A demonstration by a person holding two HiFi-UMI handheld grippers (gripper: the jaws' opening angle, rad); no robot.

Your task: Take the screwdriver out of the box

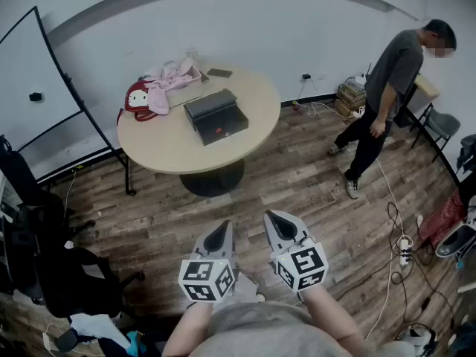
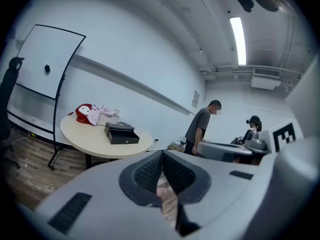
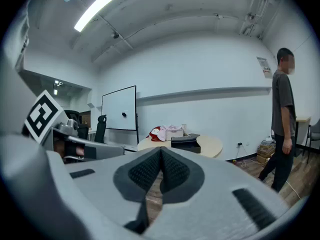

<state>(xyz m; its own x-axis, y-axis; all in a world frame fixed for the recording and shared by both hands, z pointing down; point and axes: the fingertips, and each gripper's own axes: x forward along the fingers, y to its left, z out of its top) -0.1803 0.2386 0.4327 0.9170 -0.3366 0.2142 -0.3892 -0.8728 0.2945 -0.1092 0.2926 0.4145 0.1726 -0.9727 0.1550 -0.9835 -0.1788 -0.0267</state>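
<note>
Container: black rectangular box sits near the middle of the round beige table; a small red speck shows on its near part.
Task thing: screwdriver too small to make out; whether the speck belongs to it cannot be told.
Neighbours: red-and-white plush bag under pink cloth, at the table's far left.
Left: left gripper has its jaws pressed together with nothing between them. It is held close to the body, nearly level, and aimed at the table from well away.
Right: right gripper is likewise closed and empty, just beside the left.
</note>
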